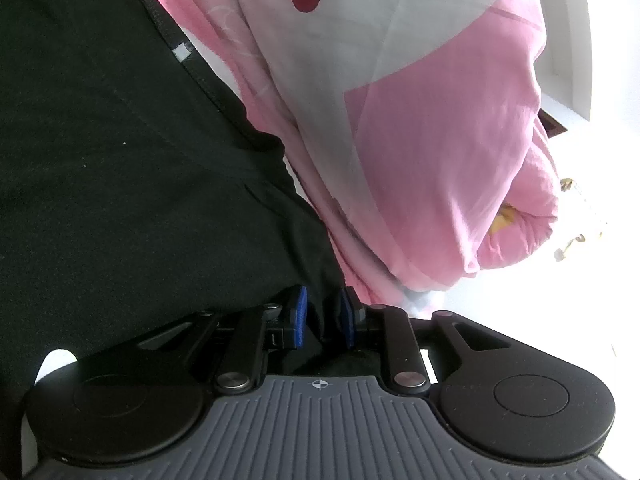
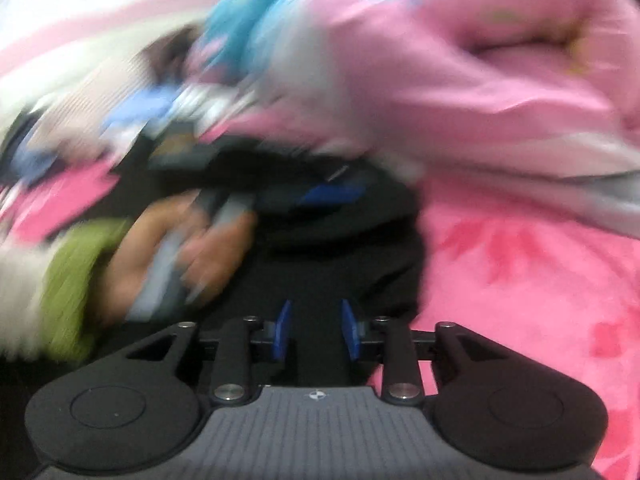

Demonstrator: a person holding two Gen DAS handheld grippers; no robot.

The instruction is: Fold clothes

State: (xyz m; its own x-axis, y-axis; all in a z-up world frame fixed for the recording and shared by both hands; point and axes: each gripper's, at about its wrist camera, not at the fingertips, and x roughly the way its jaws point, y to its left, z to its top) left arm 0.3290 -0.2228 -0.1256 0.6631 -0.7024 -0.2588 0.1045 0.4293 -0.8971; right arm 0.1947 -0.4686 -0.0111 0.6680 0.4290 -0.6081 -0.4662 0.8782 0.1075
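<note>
1. Left claw (image 1: 323, 320) pinches the black garment (image 1: 120, 160)'s edge between blue pads; hold should stay firm.
2. Right claw (image 2: 316, 330) gapes, holding nothing, over black cloth; view blurred.
3. Beyond, the hand (image 2: 180, 252) grips its handle; pink bedding (image 1: 440, 140) behind.

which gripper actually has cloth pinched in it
The left gripper: black garment bunches between its fingers. The right gripper is open over the cloth, gap showing.

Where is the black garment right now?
Left wrist view: the black garment fills the left side, pinched in the left tongs, beside the pink-and-white quilt.
</note>
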